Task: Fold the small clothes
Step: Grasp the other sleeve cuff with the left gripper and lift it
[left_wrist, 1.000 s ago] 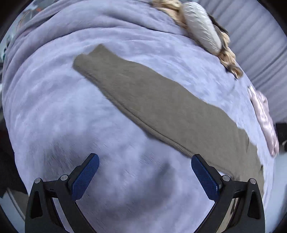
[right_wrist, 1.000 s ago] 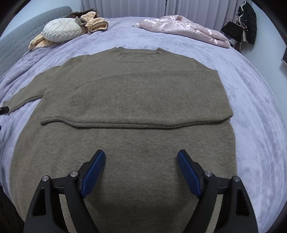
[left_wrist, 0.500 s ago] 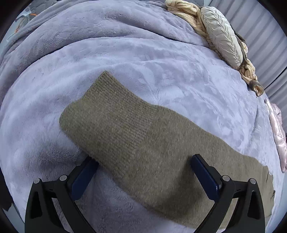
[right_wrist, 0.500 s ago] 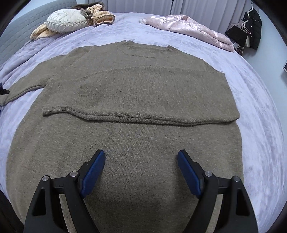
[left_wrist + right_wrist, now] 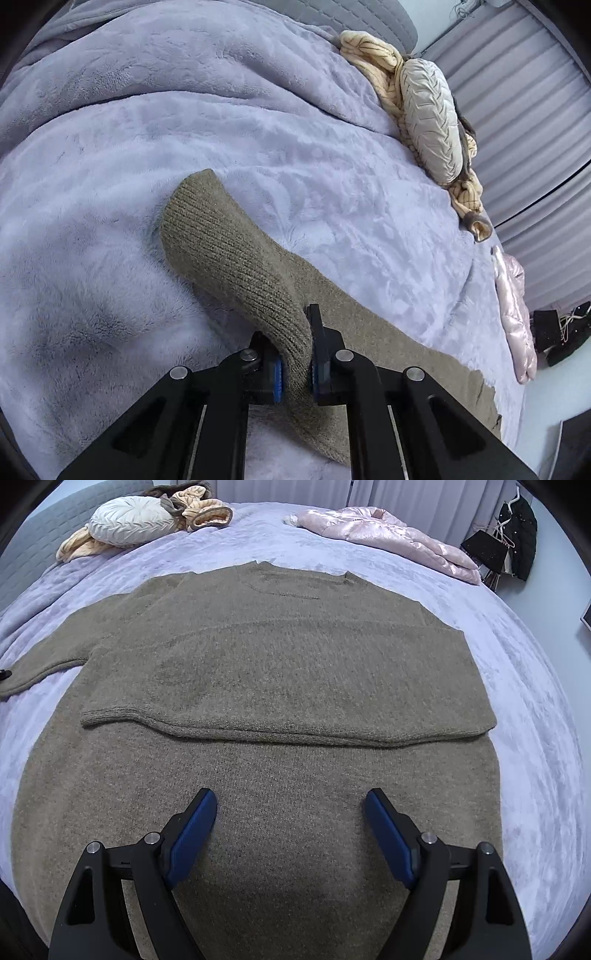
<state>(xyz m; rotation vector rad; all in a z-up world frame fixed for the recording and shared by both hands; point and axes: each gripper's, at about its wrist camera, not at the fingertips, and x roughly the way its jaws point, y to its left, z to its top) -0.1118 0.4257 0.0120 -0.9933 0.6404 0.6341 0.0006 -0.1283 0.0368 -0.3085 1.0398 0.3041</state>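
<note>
Brown knit sweater (image 5: 280,686) lies flat mid-frame on the bed (image 5: 535,701), soft and floppy, probably stretchy. Left tongs (image 5: 295,354) just snapped together on the sleeve cuff (image 5: 236,254), a decent hold. Right tongs (image 5: 291,834) hang apart over the hem, holding nothing.
</note>
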